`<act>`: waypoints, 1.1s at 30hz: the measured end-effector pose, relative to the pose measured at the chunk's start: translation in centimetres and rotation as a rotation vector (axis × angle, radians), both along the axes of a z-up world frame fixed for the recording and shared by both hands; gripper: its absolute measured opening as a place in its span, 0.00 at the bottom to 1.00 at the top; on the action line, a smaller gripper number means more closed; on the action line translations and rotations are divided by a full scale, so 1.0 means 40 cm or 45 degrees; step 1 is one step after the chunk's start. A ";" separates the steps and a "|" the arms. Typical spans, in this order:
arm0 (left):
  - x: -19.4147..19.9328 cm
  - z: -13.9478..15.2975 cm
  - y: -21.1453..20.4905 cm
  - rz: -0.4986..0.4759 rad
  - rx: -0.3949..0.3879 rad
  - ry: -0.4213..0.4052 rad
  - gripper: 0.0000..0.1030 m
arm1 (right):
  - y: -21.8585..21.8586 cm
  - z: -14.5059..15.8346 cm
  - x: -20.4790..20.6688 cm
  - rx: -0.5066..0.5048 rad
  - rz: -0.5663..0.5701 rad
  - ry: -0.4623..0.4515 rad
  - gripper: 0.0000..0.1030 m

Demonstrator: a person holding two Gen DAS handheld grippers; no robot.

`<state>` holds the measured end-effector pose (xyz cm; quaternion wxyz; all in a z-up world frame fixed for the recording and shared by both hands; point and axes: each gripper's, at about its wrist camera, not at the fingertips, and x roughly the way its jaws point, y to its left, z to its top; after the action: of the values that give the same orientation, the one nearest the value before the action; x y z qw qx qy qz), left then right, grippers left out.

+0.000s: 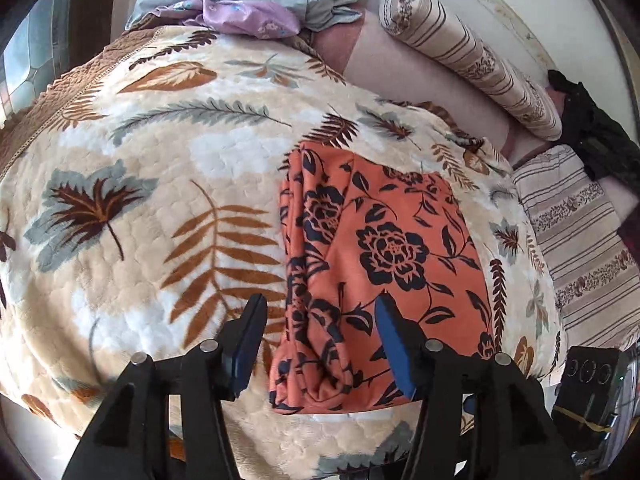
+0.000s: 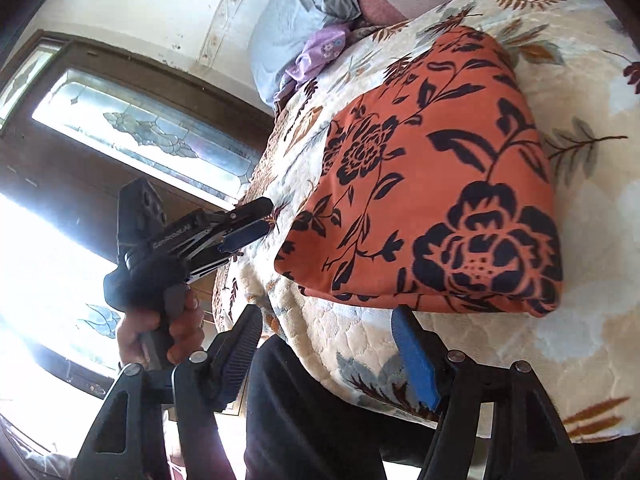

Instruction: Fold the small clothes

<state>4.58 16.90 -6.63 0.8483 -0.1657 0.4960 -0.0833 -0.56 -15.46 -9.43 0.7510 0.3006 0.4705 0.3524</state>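
Orange floral garment [image 1: 384,264] sits folded into a thick rectangle on the leaf-print blanket [image 1: 160,184], at 3 o'clock of centre in my left wrist view. Left gripper [image 1: 320,316] jaws spread, empty, straddling its near-left edge. Right gripper [image 2: 326,326] also spread, empty, just short of it. Risk: a one-layer pinch drags the stack apart.
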 end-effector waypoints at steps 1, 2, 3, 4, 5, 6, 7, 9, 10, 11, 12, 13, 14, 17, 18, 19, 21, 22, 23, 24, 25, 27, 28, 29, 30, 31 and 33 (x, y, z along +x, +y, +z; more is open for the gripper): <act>0.016 -0.034 -0.013 0.018 0.004 0.076 0.15 | -0.019 0.001 -0.002 0.011 -0.019 0.002 0.69; 0.018 -0.072 -0.014 0.046 0.033 0.146 0.06 | -0.036 0.008 0.001 0.016 -0.041 0.005 0.69; 0.012 -0.097 -0.009 0.088 0.028 0.149 0.06 | -0.054 0.013 -0.002 0.025 -0.065 0.011 0.69; -0.002 -0.112 0.004 0.125 -0.022 0.137 0.06 | -0.076 0.009 -0.005 0.038 -0.090 0.022 0.69; -0.014 -0.120 0.023 0.171 -0.074 0.131 0.07 | -0.100 0.006 -0.007 0.045 -0.118 0.036 0.69; -0.027 -0.124 0.043 0.215 -0.122 0.135 0.08 | -0.129 0.005 -0.011 0.049 -0.148 0.053 0.69; -0.041 -0.127 0.055 0.240 -0.166 0.138 0.09 | -0.153 -0.002 -0.012 0.060 -0.174 0.071 0.69; -0.062 -0.125 0.055 0.234 -0.147 0.135 0.11 | -0.191 -0.015 -0.005 0.076 -0.224 0.104 0.69; -0.069 -0.118 0.047 0.215 -0.103 0.129 0.12 | -0.204 -0.022 0.003 0.086 -0.247 0.120 0.69; -0.073 -0.110 0.039 0.200 -0.065 0.128 0.12 | -0.219 -0.024 0.008 0.101 -0.263 0.131 0.69; -0.073 -0.099 0.032 0.184 -0.038 0.131 0.12 | -0.228 -0.026 0.017 0.114 -0.271 0.137 0.69; -0.071 -0.086 0.025 0.178 -0.005 0.130 0.12 | -0.235 -0.026 0.027 0.118 -0.271 0.140 0.70; -0.067 -0.069 0.017 0.180 0.027 0.119 0.12 | -0.239 -0.026 0.039 0.121 -0.271 0.144 0.70; -0.060 0.008 -0.003 0.164 0.070 0.017 0.13 | -0.249 -0.037 0.089 0.158 -0.262 0.185 0.71; -0.055 0.037 -0.013 0.154 0.069 -0.032 0.15 | -0.247 -0.043 0.111 0.163 -0.270 0.198 0.71; -0.049 0.062 -0.023 0.142 0.068 -0.080 0.23 | -0.243 -0.049 0.135 0.176 -0.270 0.214 0.72; -0.029 0.094 -0.048 0.101 0.056 -0.153 0.44 | -0.224 -0.065 0.187 0.201 -0.261 0.272 0.72; -0.013 0.099 -0.062 0.084 0.055 -0.178 0.50 | -0.221 -0.071 0.208 0.218 -0.265 0.291 0.72; 0.005 0.095 -0.077 0.067 0.055 -0.189 0.50 | -0.215 -0.077 0.230 0.248 -0.252 0.309 0.72; 0.024 0.084 -0.093 0.052 0.066 -0.181 0.50 | -0.208 -0.084 0.249 0.263 -0.248 0.333 0.72; 0.041 0.066 -0.107 0.040 0.092 -0.161 0.50 | -0.203 -0.090 0.265 0.263 -0.260 0.350 0.72; 0.066 0.010 -0.128 0.031 0.178 -0.095 0.50 | -0.193 -0.115 0.293 0.275 -0.259 0.401 0.72; 0.079 -0.033 -0.127 0.048 0.209 -0.013 0.41 | -0.189 -0.132 0.302 0.280 -0.266 0.432 0.72; 0.082 -0.075 -0.121 0.067 0.223 0.056 0.25 | -0.184 -0.147 0.309 0.265 -0.262 0.455 0.68; 0.076 -0.096 -0.110 0.094 0.232 0.041 0.22 | -0.174 -0.152 0.312 0.217 -0.242 0.452 0.58; 0.066 -0.100 -0.102 0.103 0.229 0.013 0.21 | -0.166 -0.146 0.309 0.159 -0.233 0.422 0.41; 0.054 -0.093 -0.098 0.096 0.228 0.001 0.18 | -0.151 -0.114 0.295 0.047 -0.218 0.338 0.37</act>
<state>6.73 12.99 -10.33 0.8621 -0.1078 0.4952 -0.0064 11.24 -21.50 -13.98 0.7039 0.3973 0.5319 0.2527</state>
